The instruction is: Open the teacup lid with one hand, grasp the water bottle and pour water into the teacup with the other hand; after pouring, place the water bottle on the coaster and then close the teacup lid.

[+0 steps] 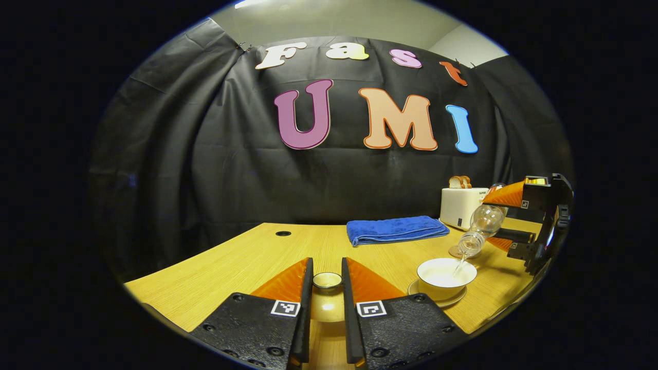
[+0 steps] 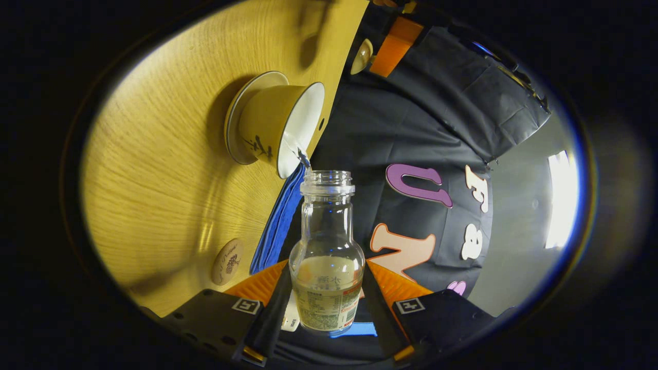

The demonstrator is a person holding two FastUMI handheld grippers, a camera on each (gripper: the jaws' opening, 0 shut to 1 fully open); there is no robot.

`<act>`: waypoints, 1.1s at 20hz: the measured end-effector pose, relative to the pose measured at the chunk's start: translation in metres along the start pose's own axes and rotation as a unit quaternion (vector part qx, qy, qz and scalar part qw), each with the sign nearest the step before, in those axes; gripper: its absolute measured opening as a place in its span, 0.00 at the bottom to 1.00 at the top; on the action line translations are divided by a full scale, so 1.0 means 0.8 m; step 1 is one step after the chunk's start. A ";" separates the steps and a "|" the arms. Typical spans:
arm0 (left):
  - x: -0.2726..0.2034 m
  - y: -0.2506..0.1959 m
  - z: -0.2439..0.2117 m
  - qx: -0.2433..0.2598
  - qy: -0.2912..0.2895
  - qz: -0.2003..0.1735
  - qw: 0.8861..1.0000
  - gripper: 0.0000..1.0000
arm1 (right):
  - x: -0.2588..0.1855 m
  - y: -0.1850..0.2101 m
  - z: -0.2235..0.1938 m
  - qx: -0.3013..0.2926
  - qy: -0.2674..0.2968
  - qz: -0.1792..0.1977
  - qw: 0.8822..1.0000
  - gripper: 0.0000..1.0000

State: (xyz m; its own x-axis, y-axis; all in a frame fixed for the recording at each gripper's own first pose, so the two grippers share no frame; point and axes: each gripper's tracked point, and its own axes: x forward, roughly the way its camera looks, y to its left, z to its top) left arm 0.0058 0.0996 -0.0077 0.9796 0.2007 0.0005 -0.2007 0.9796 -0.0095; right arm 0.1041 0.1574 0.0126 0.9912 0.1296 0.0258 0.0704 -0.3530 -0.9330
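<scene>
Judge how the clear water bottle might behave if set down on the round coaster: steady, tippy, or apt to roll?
The water bottle looks like rigid glass, so probably slippery and breakable. Nearly empty, it is likely light and easily knocked. Its round body would probably roll if laid beside the coaster.

Water bottle [image 2: 327,267] base hidden between jaws; label print illegible

teacup [image 1: 446,277] on saucer [image 1: 437,299]; towel [image 1: 396,229] behind
</scene>
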 end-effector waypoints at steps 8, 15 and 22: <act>0.002 0.001 0.000 0.001 0.000 0.000 1.000 0.25 | 0.001 -0.004 0.008 -0.023 -0.012 -0.010 1.000 0.80; 0.005 0.002 0.001 0.001 0.000 0.000 1.000 0.25 | 0.004 -0.006 0.016 -0.051 -0.027 -0.014 0.998 0.80; 0.003 0.002 0.003 0.002 0.000 0.000 1.000 0.24 | 0.005 0.002 0.020 -0.057 -0.030 -0.007 0.998 0.80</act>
State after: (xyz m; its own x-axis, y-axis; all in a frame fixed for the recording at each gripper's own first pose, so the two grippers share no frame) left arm 0.0077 0.1015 -0.0055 0.9795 0.2013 -0.0002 -0.2013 0.9795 -0.0064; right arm 0.1062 0.1724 0.0052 0.9819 0.1888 0.0135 0.0993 -0.4532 -0.8859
